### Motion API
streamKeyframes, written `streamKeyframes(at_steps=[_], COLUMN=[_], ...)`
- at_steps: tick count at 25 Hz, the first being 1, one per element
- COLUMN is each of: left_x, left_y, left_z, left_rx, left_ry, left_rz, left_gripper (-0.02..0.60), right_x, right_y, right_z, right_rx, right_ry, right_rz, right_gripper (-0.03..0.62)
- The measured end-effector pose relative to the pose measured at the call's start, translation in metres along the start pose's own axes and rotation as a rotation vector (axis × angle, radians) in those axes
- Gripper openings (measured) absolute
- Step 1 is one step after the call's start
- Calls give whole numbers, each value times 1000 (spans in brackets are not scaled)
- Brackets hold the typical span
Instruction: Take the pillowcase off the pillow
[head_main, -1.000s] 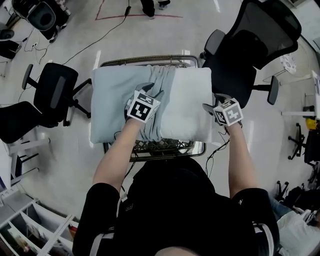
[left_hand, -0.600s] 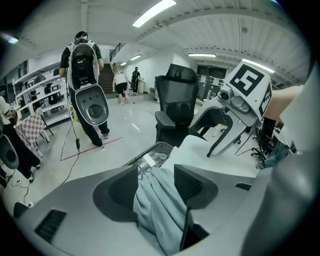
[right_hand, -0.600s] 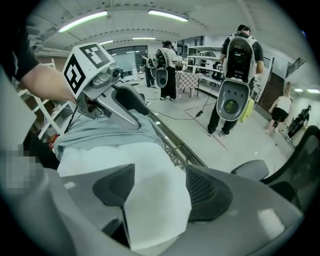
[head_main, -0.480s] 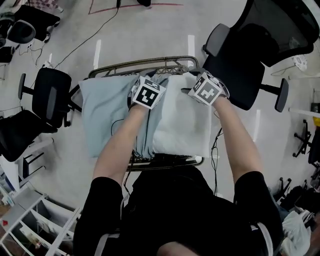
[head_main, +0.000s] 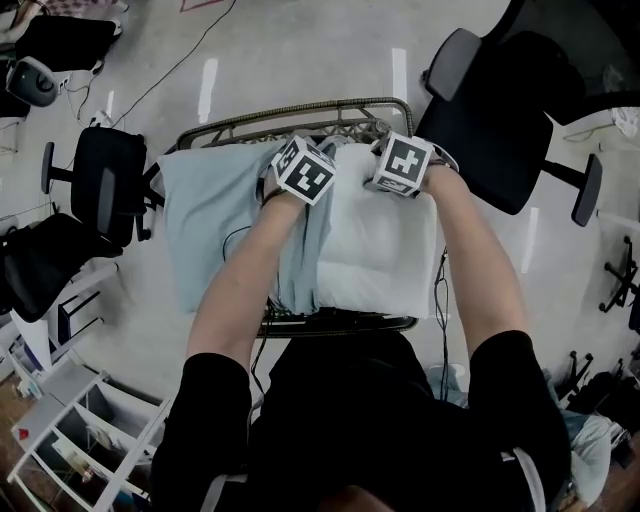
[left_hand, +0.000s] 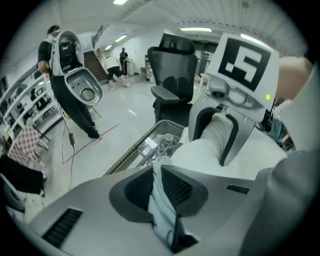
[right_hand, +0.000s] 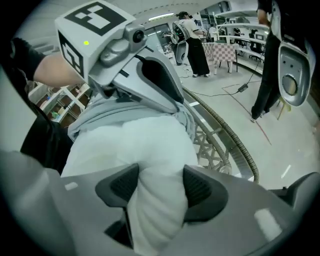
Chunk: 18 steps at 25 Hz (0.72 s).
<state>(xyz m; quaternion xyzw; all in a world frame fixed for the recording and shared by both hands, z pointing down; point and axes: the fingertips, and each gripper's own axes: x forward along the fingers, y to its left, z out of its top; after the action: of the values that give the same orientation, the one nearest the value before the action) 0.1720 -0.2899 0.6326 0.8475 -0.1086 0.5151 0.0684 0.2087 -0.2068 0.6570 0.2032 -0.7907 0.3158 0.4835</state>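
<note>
Reaching up the frame from a black-clad torso at the bottom edge of the head view, two bare forearms ran to the far edge of the bedding. Between them and the body lay the pillow (head_main: 378, 250), its white right half bare, resting on a wire rack (head_main: 300, 112) in the middle of the frame. The pale blue pillowcase (head_main: 215, 215) covered only the left half, bunched into folds just left of centre.

At the upper edge of the bedding the two grippers sat close side by side, both pointing steeply down. The left gripper (left_hand: 159, 182) had its jaws nearly together, having just been closing, and they pinched a thin fold of the pale blue pillowcase between the pads. The right gripper (right_hand: 162, 186) stood wider, its jaws also having just been closing, and its pads pressed on a plump bulge of the white pillow.

Beyond the rack, a black office chair (head_main: 490, 130) stood at the upper right and a second chair (head_main: 105, 175) at the left. White shelving (head_main: 80, 440) filled the lower left corner. Far off in both gripper views, people stood on the shiny floor.
</note>
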Motion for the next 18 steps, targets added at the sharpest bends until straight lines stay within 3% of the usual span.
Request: streamKeyframes(at_steps=[1,4,9,11,18], left_x=[-1,-7,-37,-55,-123], left_y=[0,-3,3,11,49], left_z=[-3,-16,-43,-55,-105], left_rx=[41,150,328,340,246], left_ry=[21,92,173,180,176], left_rz=[13,34,109,139,189], left_gripper=[41,25,19,18,18], right_x=[-2,-14,-45,-56,-85], right_y=[5,28,67,77,90], right_z=[1,-1,-21,-29,-49], right_rx=[-10,-29,-24,-17,35], right_ry=[3,30,2,-23,-92], right_rz=[4,29,91,88,58], right_gripper=[267,161,123,121,117])
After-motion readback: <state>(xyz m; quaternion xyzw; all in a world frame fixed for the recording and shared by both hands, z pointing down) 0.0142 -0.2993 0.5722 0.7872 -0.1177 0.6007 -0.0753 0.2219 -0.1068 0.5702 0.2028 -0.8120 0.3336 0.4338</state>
